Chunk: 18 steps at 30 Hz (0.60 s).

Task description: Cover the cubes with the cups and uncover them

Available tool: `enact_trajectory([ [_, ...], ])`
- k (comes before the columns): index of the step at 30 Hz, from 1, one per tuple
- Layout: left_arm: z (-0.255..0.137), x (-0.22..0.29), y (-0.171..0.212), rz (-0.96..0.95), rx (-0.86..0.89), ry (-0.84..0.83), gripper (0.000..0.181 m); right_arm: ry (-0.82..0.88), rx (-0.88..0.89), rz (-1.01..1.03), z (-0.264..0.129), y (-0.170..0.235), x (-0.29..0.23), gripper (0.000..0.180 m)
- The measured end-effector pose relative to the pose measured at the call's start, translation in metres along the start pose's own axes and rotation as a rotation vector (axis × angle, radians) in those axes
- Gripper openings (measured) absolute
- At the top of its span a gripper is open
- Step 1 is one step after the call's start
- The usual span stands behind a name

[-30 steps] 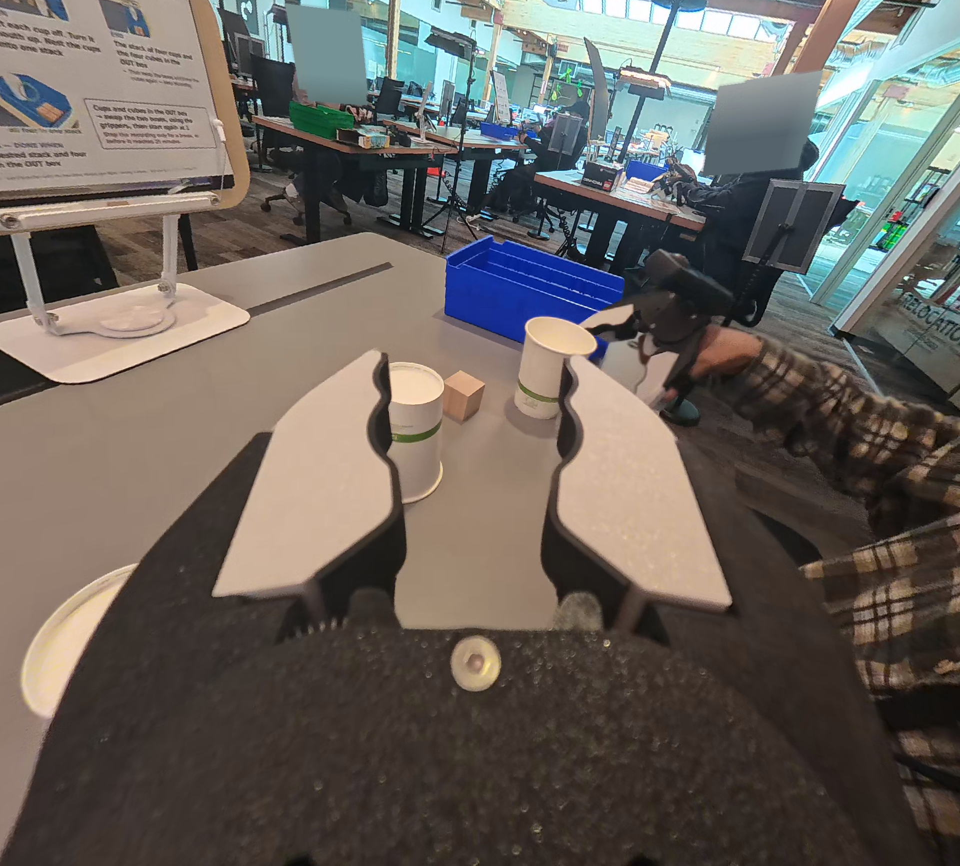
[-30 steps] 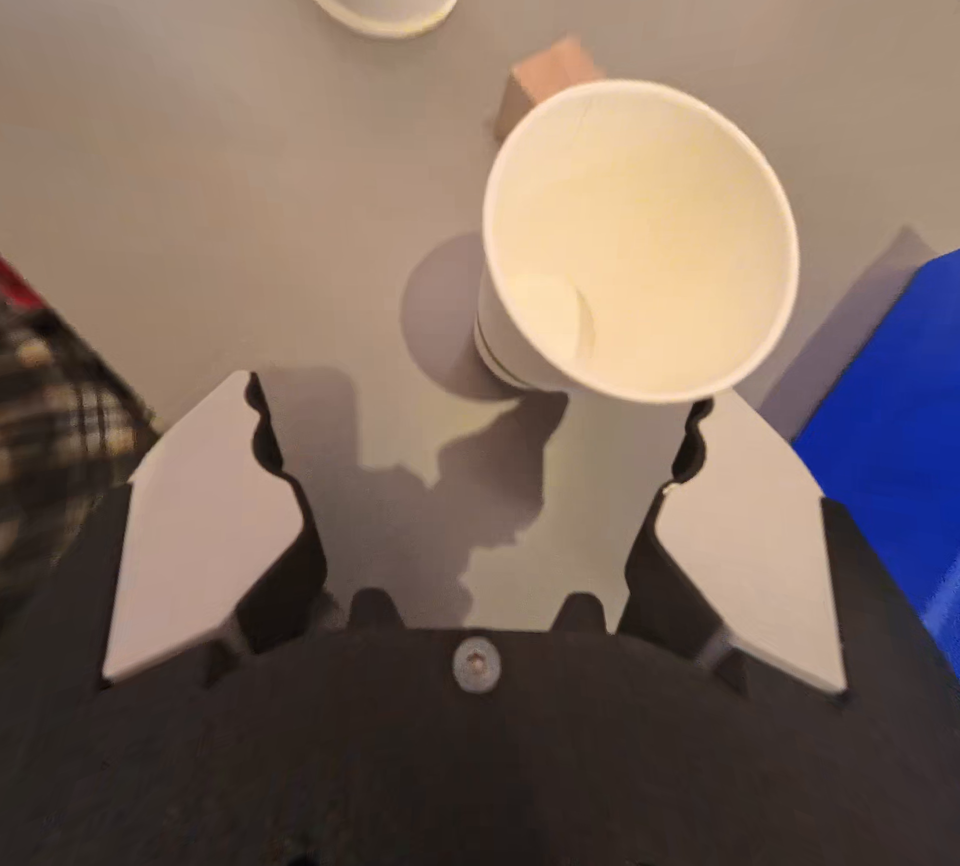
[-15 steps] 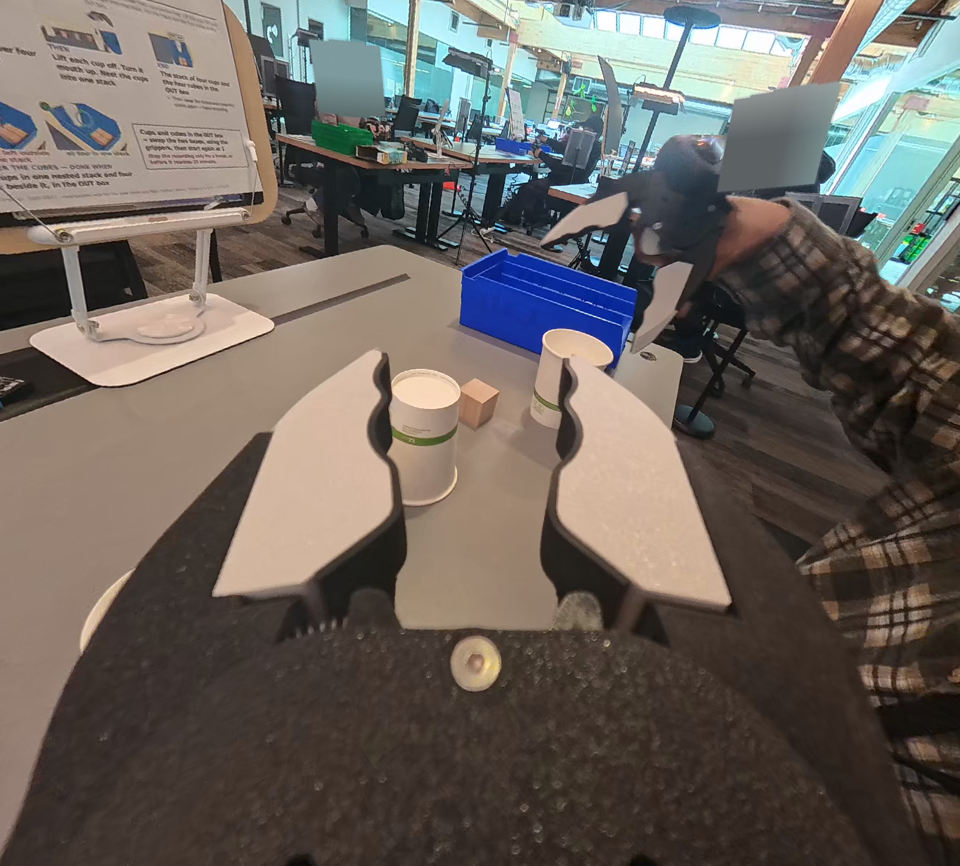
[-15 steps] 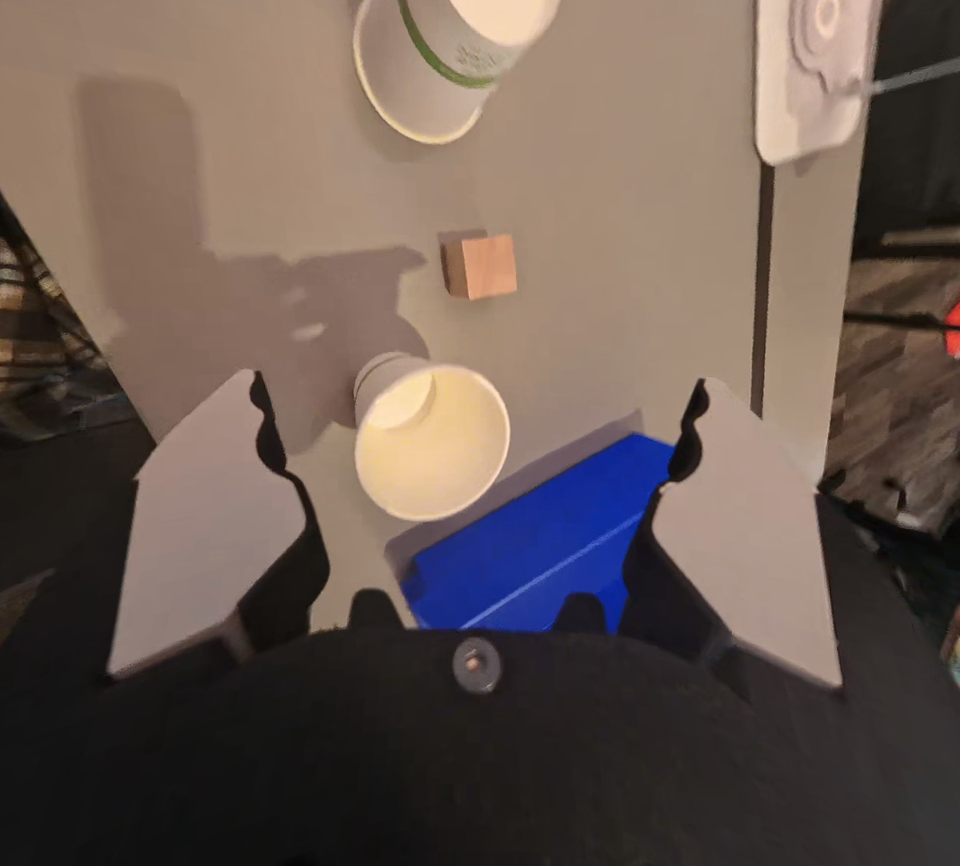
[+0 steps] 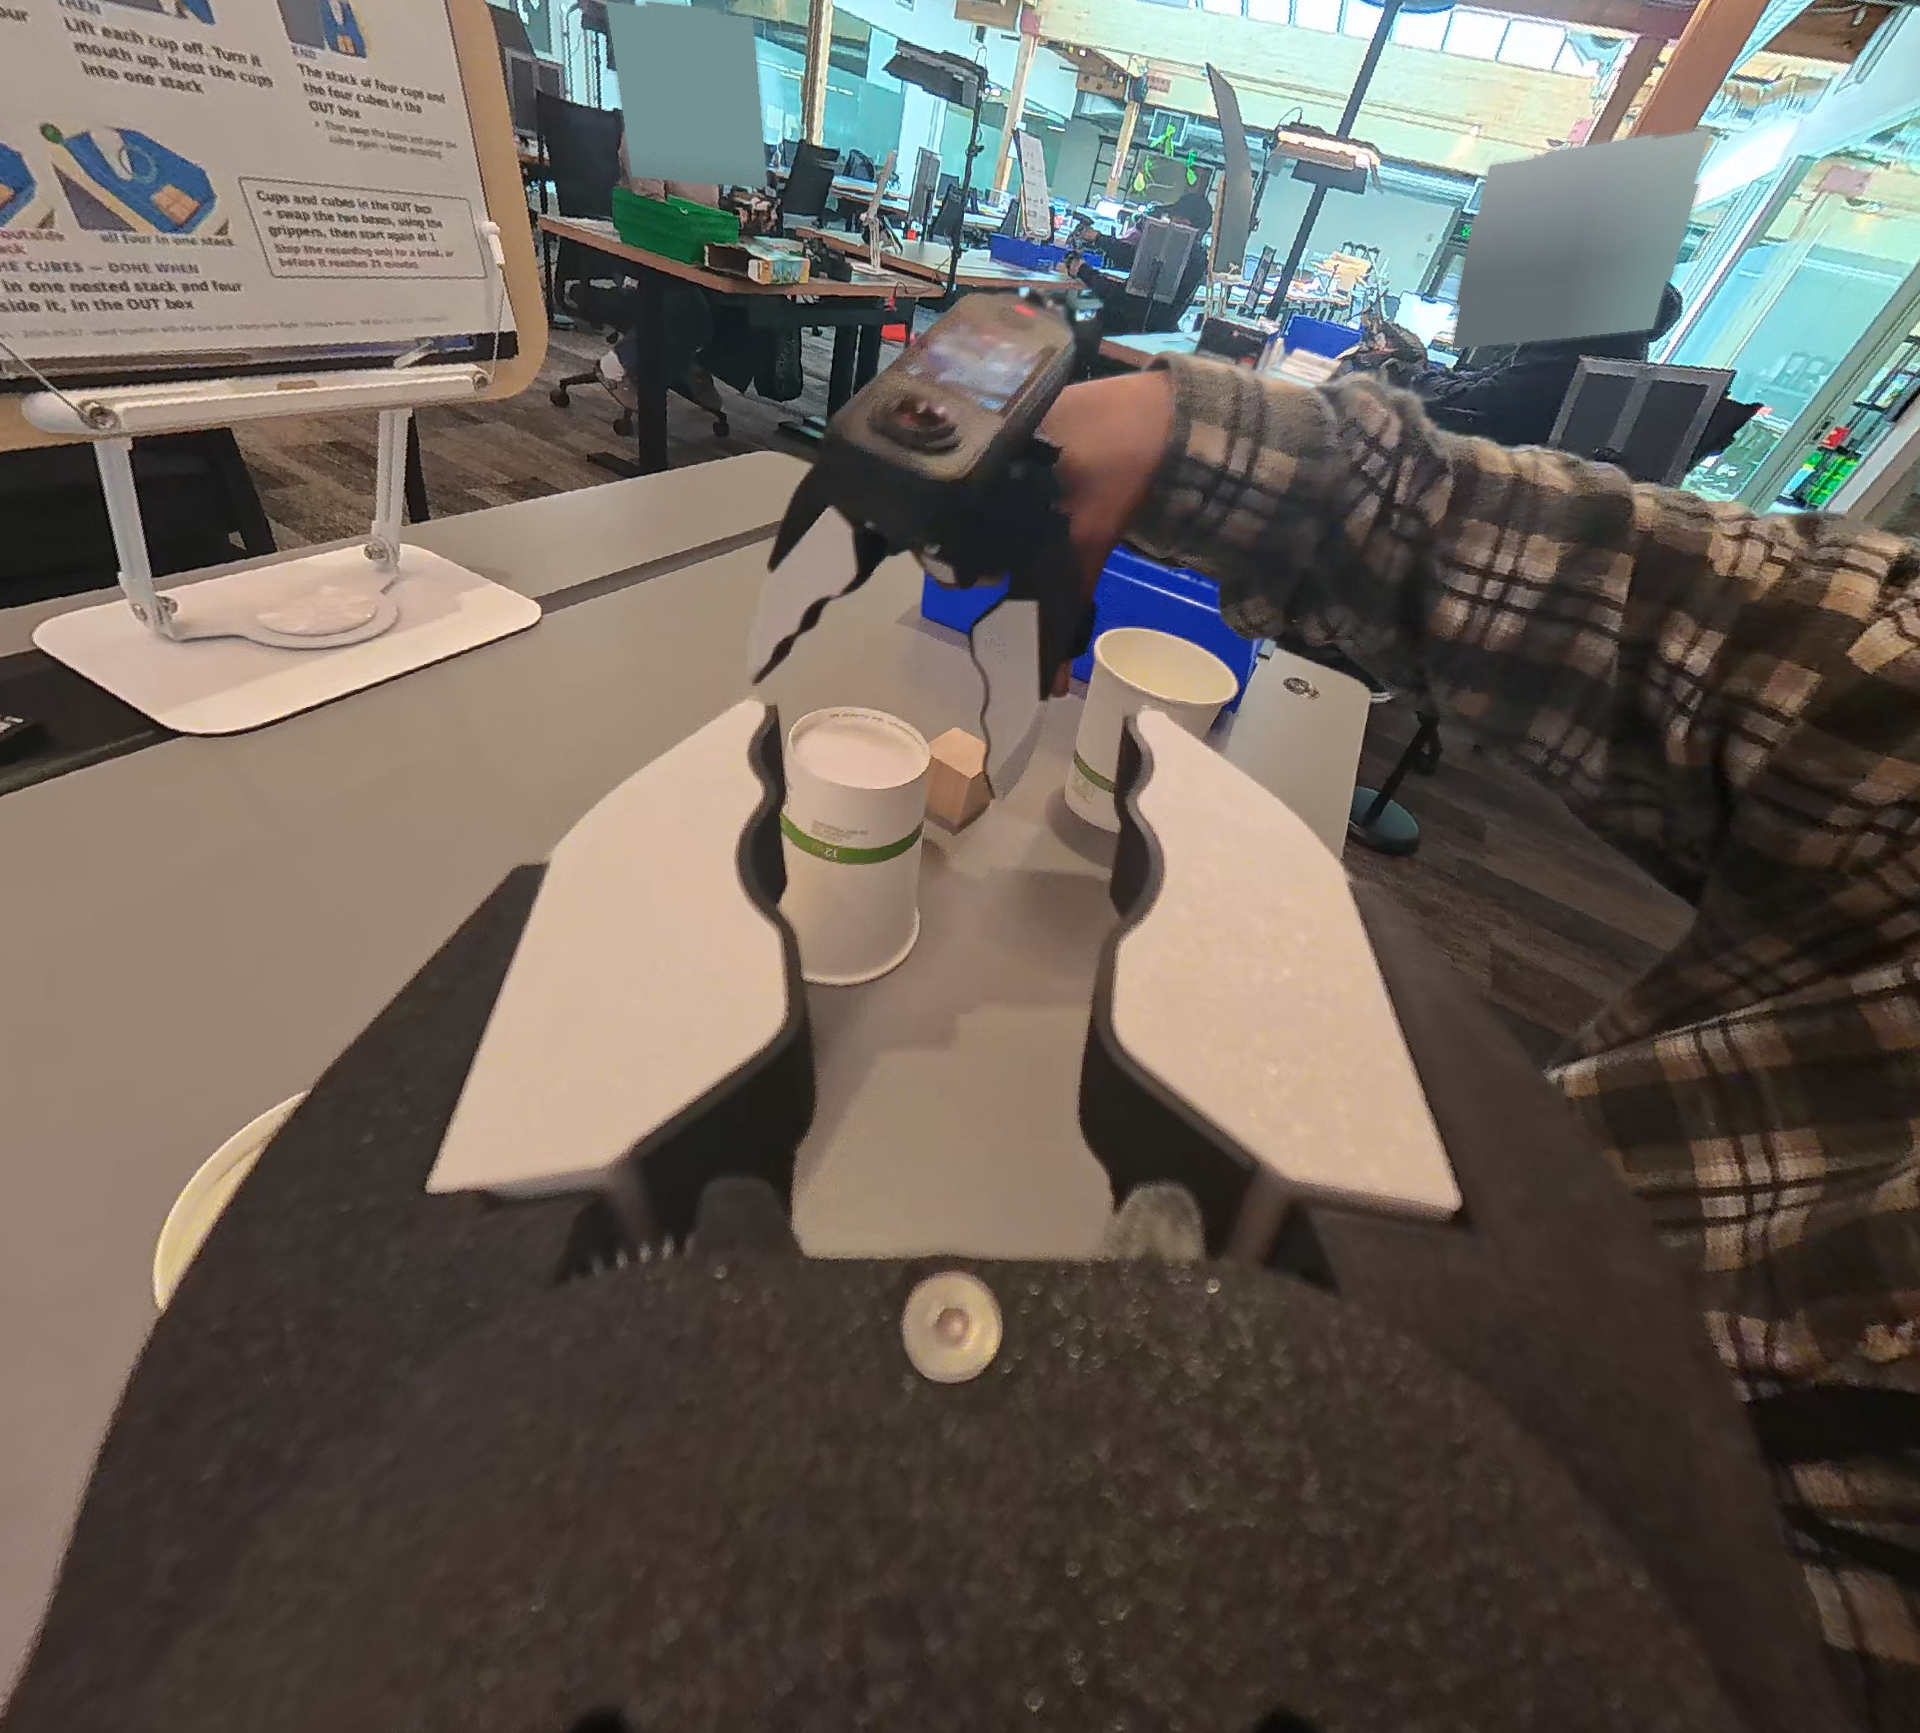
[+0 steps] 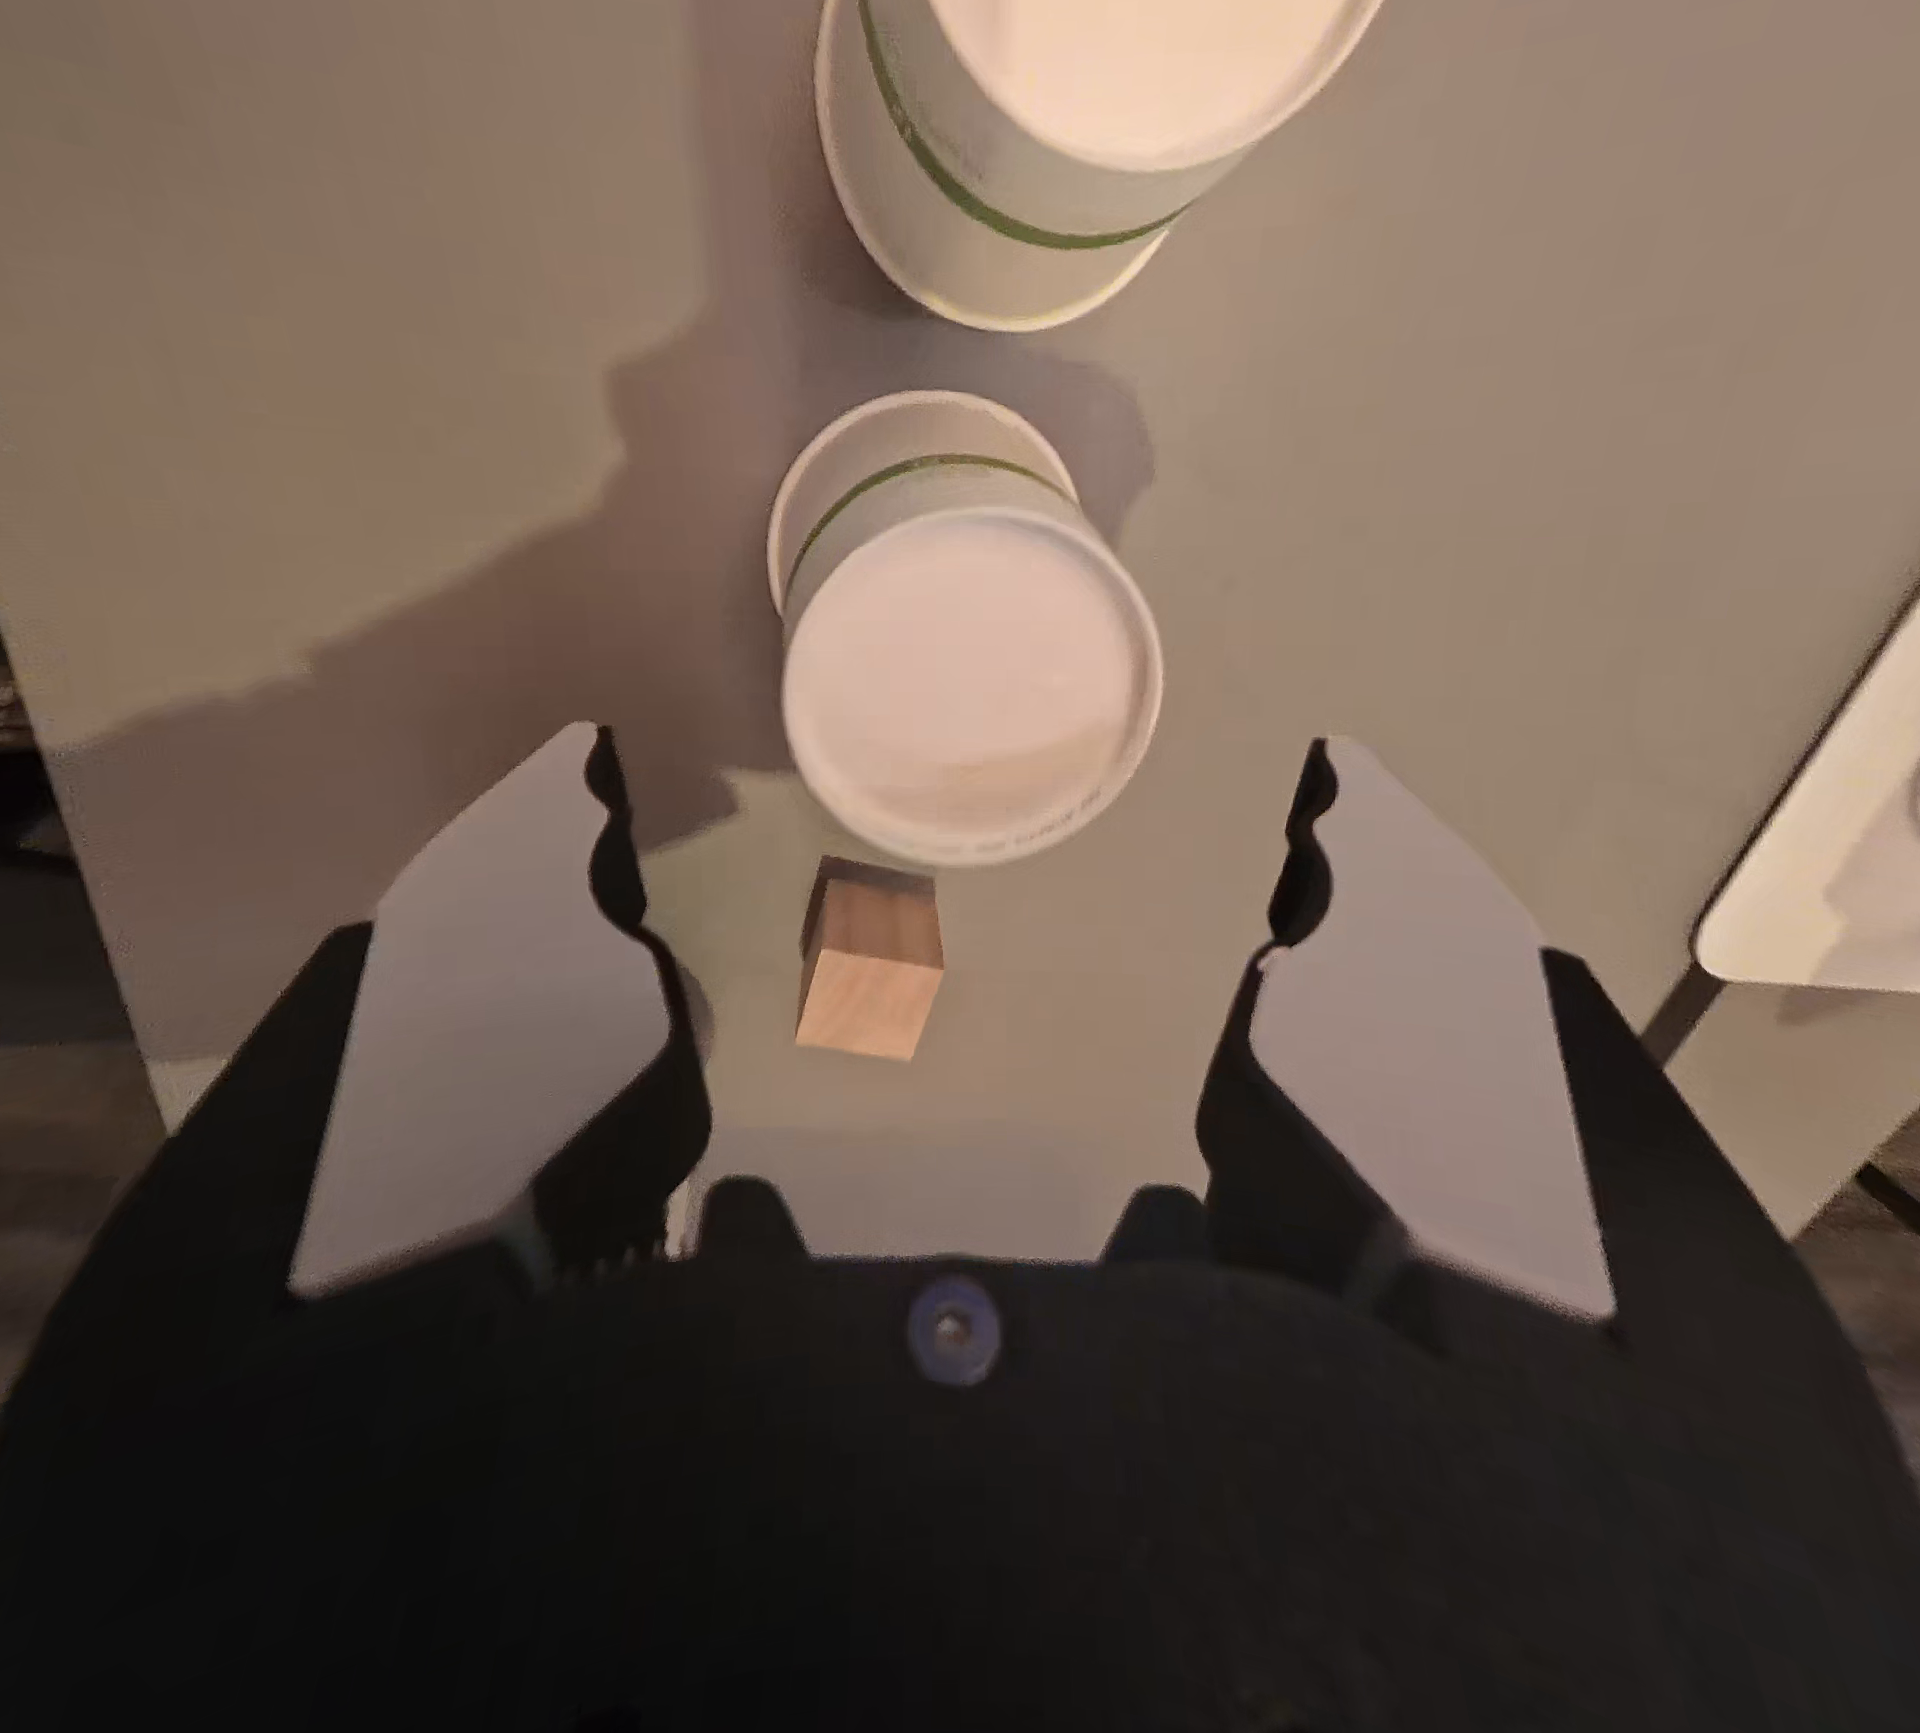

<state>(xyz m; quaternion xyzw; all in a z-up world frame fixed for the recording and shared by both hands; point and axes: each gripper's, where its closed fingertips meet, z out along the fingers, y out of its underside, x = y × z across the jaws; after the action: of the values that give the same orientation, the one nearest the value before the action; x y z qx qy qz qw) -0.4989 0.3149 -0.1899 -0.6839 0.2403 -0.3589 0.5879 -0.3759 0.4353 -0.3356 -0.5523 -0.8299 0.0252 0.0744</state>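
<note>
A wooden cube [image 5: 958, 790] lies bare on the grey table [image 5: 312, 852] between an upside-down white paper cup with a green band [image 5: 852, 842] and an upright cup [image 5: 1143, 717]. My left gripper [image 5: 951, 738] is open and empty, low over the table, its left finger beside the upside-down cup. My right gripper [image 5: 894, 686] is open and empty, pointing down just above the cube. From above, the right gripper [image 6: 956, 753] has the cube [image 6: 873, 977] between its fingers, with the upside-down cup [image 6: 966, 686] just beyond.
A second upside-down cup [image 6: 1039, 125] stands farther along the table [image 6: 312, 229]; its rim shows by my left gripper [image 5: 208, 1195]. A blue bin [image 5: 1164, 592] sits behind the upright cup. A white stand with an instruction sheet [image 5: 281, 613] is at the back left.
The right gripper left the upright cup, rose, swung left and now points down over the cube. The left gripper stayed open and nearly still.
</note>
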Motion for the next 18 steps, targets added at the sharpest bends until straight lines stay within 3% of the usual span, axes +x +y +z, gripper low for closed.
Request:
enact_trajectory([
  [1,0.0,-0.001,0.001,-0.002,-0.004,0.001,0.06,-0.02,-0.016,0.0,0.007,-0.001,0.001,0.118],
  [6,0.001,-0.006,0.003,-0.013,-0.007,0.0,0.06,-0.104,-0.105,0.011,0.033,0.003,-0.003,0.105],
  [7,0.001,-0.006,0.003,-0.015,-0.006,-0.001,0.06,-0.106,-0.131,0.018,0.034,0.006,-0.002,0.089],
  [9,0.001,-0.007,0.002,-0.02,-0.002,-0.001,0.06,-0.118,-0.14,0.035,0.032,0.007,-0.003,0.088],
  [18,0.003,-0.007,0.001,-0.067,0.03,0.025,0.062,-0.044,0.058,0.084,-0.032,-0.006,-0.004,0.088],
])
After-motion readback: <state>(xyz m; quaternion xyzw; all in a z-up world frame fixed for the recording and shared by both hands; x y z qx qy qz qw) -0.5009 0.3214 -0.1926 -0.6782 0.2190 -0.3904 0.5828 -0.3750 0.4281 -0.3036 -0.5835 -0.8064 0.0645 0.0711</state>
